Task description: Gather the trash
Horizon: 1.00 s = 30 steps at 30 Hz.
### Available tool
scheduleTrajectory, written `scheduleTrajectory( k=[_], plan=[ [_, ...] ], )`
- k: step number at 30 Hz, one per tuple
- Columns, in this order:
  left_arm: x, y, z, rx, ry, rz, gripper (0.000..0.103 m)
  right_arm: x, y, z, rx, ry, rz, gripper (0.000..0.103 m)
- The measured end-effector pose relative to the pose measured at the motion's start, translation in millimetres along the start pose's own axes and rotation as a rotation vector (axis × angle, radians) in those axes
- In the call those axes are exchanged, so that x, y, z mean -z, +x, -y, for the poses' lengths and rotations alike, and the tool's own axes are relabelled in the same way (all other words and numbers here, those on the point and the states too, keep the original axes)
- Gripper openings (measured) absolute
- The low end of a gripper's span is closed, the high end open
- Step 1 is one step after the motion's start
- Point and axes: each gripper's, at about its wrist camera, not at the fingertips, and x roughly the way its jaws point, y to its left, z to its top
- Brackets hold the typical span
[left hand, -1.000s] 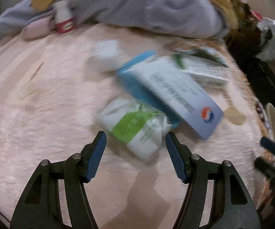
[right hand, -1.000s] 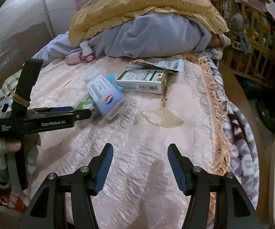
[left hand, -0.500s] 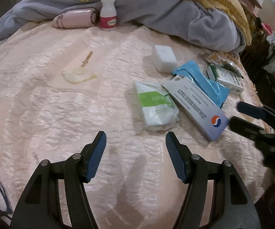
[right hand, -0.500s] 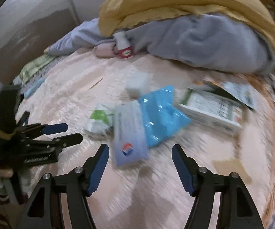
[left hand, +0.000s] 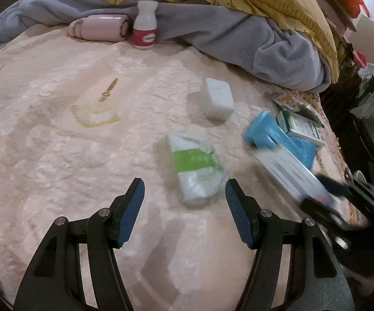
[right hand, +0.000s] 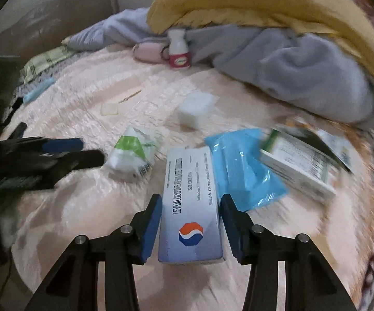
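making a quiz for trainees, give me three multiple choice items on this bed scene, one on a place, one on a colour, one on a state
1. Where is the white foam block relative to the green-and-white crumpled packet?
A. farther up the bed, toward the grey blanket
B. under the packet
C. on the floor

2. What colour is the flat plastic pouch beside the long white medicine box?
A. red
B. blue
C. black

3. What is the state of the right claw?
A. open, nothing between its jaws
B. out of view
C. its jaws flank the medicine box

Answers:
1 A, the block lies beyond the packet, nearer the blanket.
2 B, the pouch is bright blue.
3 C, the box sits between both pads, which have just been closing.
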Motion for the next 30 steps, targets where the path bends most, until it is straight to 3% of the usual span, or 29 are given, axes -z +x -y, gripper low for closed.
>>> scheduleTrajectory(
  k=[6,11,13,16,19,30],
  plan=[
    [-14.5,36.2,10.7,-0.067,-0.007,-0.021,0.064,47.5,-32.5,27.6,0.045,0.098,-0.026,0.045],
    [-11.6,45.7,8.6,-0.067,-0.019,-0.013,0.061,72.3,-41.0,39.4,0.014,0.172,-0.032,0.048],
    [-7.6,41.9,10.1,-0.039,-0.010,-0.015,0.038,70.7,-37.8,40.0,0.015,0.180,-0.045,0.057],
    [-0.3,32.7,14.2,-0.005,0.007,-0.025,0.027,66.7,-29.1,35.1,0.016,0.162,-0.050,0.057],
    [10.9,18.5,21.5,0.033,0.023,-0.029,0.025,67.8,-25.5,30.8,0.038,0.147,-0.025,0.047],
    [48.2,-30.7,77.9,0.148,0.119,-0.017,0.025,90.3,-84.8,52.5,-0.031,0.283,0.106,0.047]
  ],
)
